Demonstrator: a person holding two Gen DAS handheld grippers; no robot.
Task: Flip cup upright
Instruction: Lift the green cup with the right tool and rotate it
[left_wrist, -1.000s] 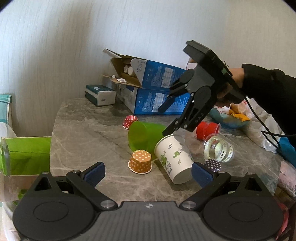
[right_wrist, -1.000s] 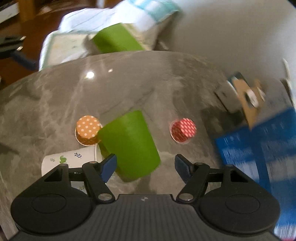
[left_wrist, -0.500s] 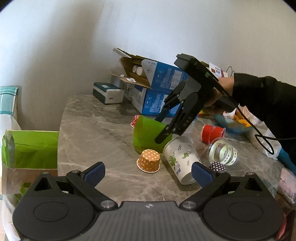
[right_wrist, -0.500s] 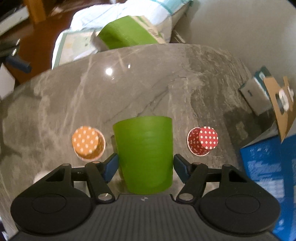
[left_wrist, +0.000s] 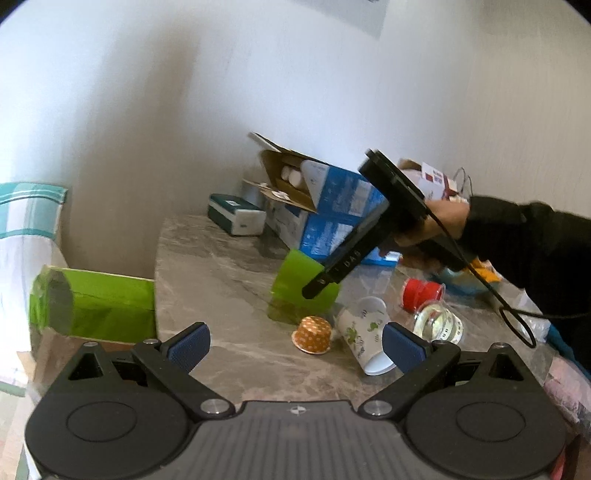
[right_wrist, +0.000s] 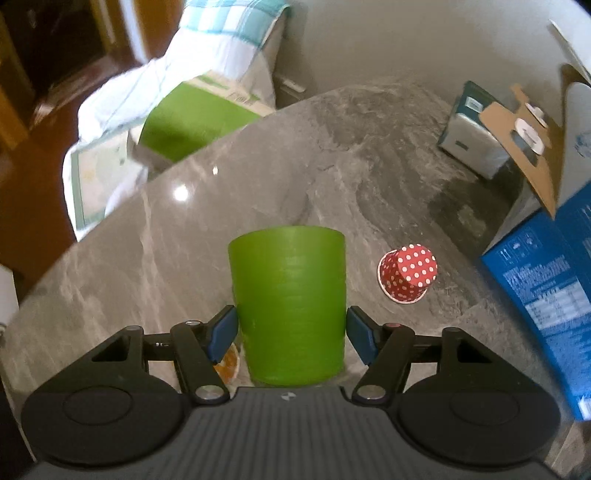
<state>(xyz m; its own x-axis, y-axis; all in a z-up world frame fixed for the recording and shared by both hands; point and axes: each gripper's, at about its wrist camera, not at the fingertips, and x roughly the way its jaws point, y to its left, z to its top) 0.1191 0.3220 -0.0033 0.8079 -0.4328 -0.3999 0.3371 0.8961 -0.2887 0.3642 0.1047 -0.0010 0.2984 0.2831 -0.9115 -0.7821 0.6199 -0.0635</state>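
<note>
A green plastic cup is between the fingers of my right gripper, which is shut on its sides and holds it tilted above the grey marble table. In the left wrist view the same cup hangs just over the table, with one dark finger of the right gripper across it. My left gripper is open and empty, held back near the table's front edge.
A white paper cup lies on its side beside an orange dotted cupcake liner. A red dotted liner, a glass jar, a red cup, blue boxes and a green box are around.
My right gripper closed on the green cup, which lay on its side, and lifted and turned it. The left gripper drew back and tilted up.
</note>
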